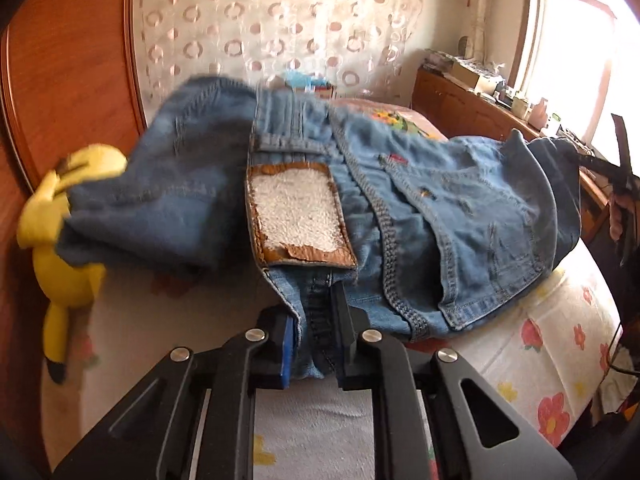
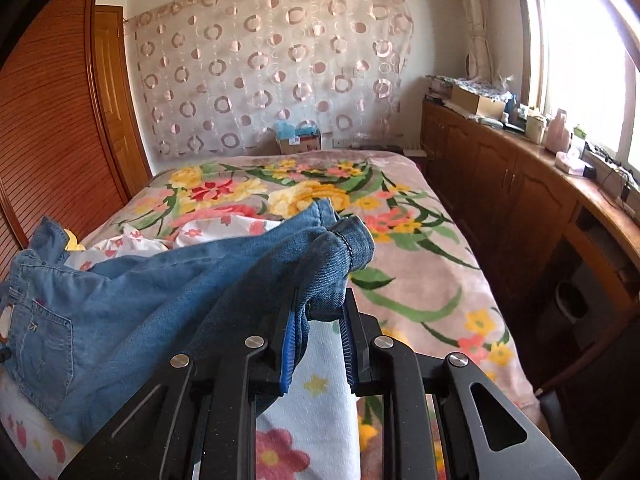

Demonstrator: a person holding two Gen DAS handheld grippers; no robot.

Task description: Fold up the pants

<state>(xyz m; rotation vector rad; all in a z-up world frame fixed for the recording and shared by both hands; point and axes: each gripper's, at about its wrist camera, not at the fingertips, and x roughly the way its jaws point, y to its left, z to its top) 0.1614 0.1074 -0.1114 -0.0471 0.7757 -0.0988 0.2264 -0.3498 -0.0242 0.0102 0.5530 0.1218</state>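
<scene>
On floral bed (image 2: 420, 288): left gripper (image 1: 316, 320) pinching jeans (image 1: 400, 208) at waistband, right gripper (image 2: 320, 312) clamped on leg hem; yellow plush (image 1: 68, 240) beside.

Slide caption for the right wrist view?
Right gripper clamps the jeans' leg cuffs above the floral blanket.

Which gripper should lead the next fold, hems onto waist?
Probably the right. The right gripper is shut on the jeans near the leg hems, lifted off the bed. The left gripper pinches the waistband by the leather patch, so it suits anchoring.
</scene>
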